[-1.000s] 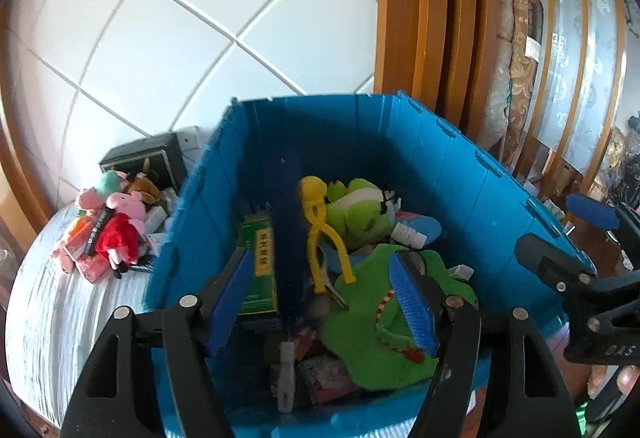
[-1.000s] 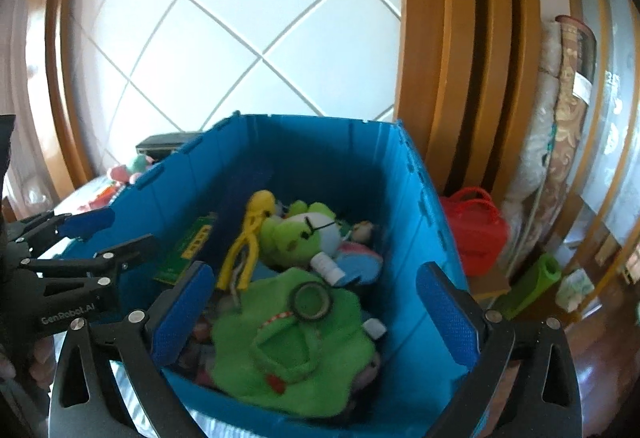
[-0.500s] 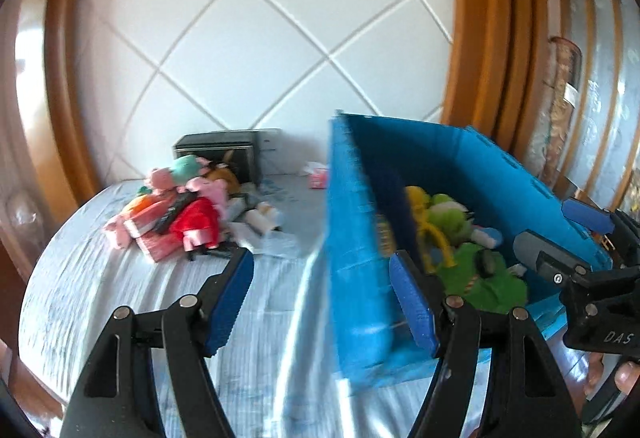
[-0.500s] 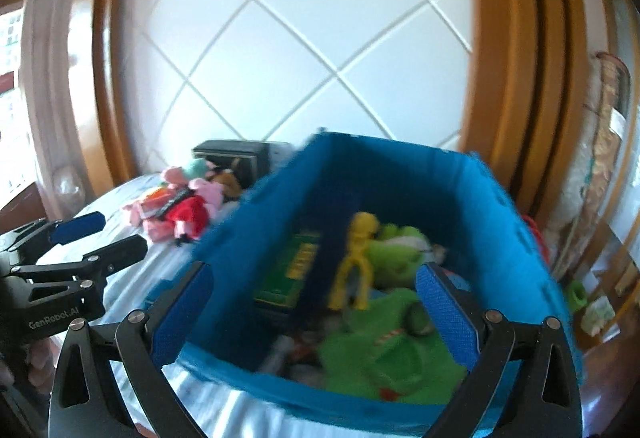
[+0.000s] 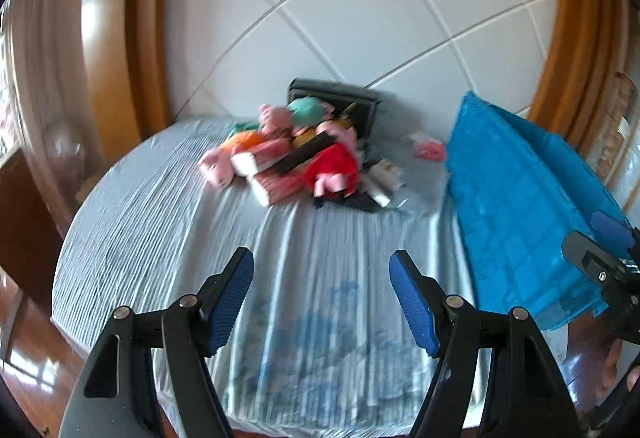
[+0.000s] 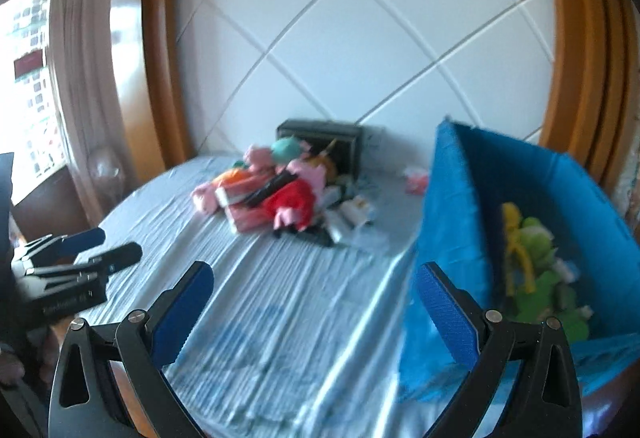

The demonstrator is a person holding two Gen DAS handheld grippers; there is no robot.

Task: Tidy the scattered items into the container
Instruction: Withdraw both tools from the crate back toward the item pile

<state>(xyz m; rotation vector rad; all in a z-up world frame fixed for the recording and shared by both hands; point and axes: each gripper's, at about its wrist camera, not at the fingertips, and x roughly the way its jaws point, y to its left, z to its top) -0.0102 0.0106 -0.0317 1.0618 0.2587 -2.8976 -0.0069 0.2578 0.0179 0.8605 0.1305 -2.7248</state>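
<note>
Left tool [image 5: 322,302]: jaws wide, empty.
Right tool [image 6: 314,314]: jaws wide, empty.
Toy pile [image 5: 296,154]: bed's far edge, ahead of both tools; left nearer, judged.
Blue bin [image 6: 532,238]: bed's right edge.

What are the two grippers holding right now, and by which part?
Nothing. The left gripper and the right gripper are both open and empty above the pale blue striped bedsheet.

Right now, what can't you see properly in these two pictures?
- Toy pile, both views: motion blur, single toys hard to tell apart.
- Inside the blue bin, left view: its near wall hides it.
- Bin's bottom, right view: toys cover it.
- Black box behind the pile: mostly covered.
- Right gripper, left view: cut off by the edge.
</note>
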